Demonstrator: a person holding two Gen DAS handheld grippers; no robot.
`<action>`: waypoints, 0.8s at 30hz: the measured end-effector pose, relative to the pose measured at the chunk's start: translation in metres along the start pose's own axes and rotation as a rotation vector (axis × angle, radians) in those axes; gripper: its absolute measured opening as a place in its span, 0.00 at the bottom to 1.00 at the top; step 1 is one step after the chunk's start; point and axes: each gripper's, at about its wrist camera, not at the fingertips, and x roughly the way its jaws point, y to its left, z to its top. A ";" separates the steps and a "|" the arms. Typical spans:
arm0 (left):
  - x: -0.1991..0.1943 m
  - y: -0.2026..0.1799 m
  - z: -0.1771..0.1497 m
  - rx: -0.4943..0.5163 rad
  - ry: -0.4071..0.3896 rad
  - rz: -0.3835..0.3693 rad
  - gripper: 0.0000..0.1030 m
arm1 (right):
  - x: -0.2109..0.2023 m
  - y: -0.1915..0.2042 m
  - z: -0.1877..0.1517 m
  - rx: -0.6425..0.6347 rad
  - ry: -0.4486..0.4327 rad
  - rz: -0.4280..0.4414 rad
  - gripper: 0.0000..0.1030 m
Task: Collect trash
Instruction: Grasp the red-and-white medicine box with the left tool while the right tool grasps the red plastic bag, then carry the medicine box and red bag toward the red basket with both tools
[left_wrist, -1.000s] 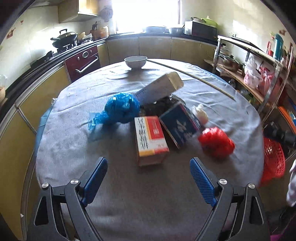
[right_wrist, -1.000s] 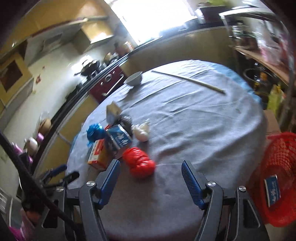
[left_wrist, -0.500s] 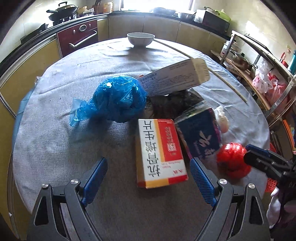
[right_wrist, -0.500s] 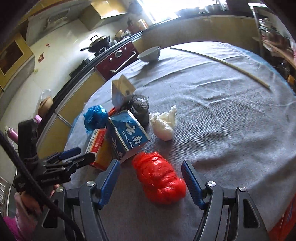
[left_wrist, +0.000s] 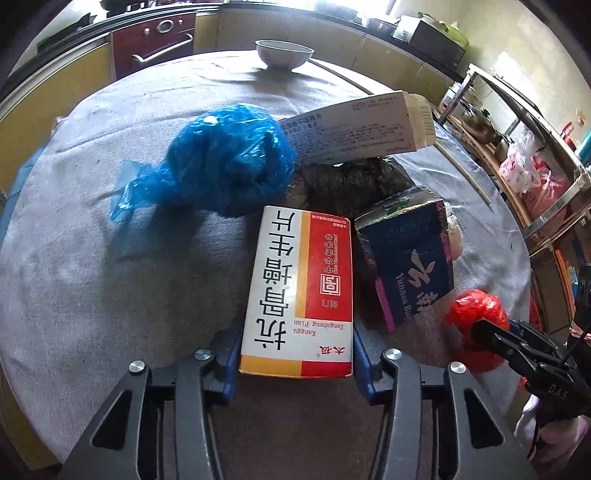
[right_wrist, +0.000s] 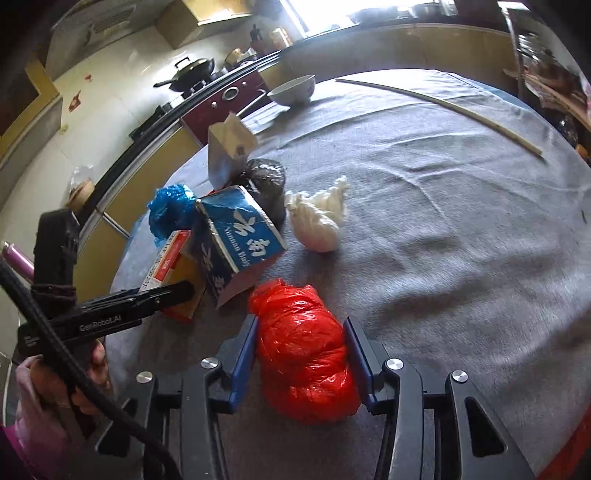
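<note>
A pile of trash lies on the grey-clothed round table. My left gripper is closed against both sides of the red, white and yellow medicine box. My right gripper is closed against the crumpled red plastic bag, which also shows in the left wrist view. Beside them lie a blue carton, a blue plastic bag, a black bag, a white wad and a pale long box.
A white bowl stands at the table's far side, and a thin stick lies across the far right. Kitchen cabinets and a stove with a wok run behind. A metal shelf rack stands to the right.
Both grippers moved forward and down onto the pile and narrowed. The left closed on the medicine box, the right on the red bag.
</note>
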 end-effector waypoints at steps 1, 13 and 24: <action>-0.003 0.000 -0.003 0.000 -0.007 0.000 0.49 | -0.004 -0.002 -0.002 0.010 -0.004 0.005 0.48; -0.061 -0.048 -0.047 0.139 -0.126 0.047 0.49 | -0.048 -0.011 -0.016 0.092 -0.084 0.069 0.48; -0.080 -0.101 -0.055 0.272 -0.187 0.126 0.49 | -0.091 -0.022 -0.032 0.118 -0.160 0.056 0.48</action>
